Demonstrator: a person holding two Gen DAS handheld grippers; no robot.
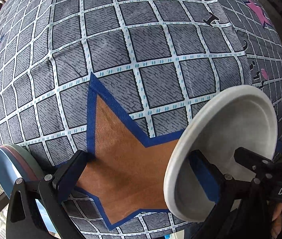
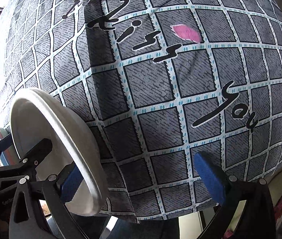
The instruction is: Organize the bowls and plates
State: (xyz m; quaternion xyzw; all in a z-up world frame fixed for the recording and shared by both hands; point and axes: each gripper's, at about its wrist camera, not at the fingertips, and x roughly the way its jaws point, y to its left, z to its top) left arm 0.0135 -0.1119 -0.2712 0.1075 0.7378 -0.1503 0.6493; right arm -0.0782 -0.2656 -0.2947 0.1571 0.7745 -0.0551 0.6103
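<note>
Nearest you, in the left wrist view, the left claw (image 1: 137,153) is spread wide over the orange star (image 1: 125,159) printed on the checked cloth (image 1: 160,63) that covers the tabletop. The right claw (image 2: 137,161) is spread just as wide. Neither one is pinching anything.

The white plate (image 1: 226,139) stands tilted on its edge at the right of the left view and at the left of the right view (image 2: 41,131), caught between the inner finger of each claw. It looks propped there, not held, and you cannot tell from these views how firmly either pad bears on it. A stack of coloured dishes (image 1: 7,167) sits at the near left, just beside the left claw's outer finger.

The step in hand looks like taking proper hold of the plate so it can go to the stack:

- Pick one claw and bring both of its fingers across the rim, one on each face.
- Keep the other finger against the plate until the pads have pressed together on the rim. A plate on edge over soft cloth is likely to tip or roll if you let go early.
- Grip close to the rim, then lay the plate flat as you carry it left
</note>
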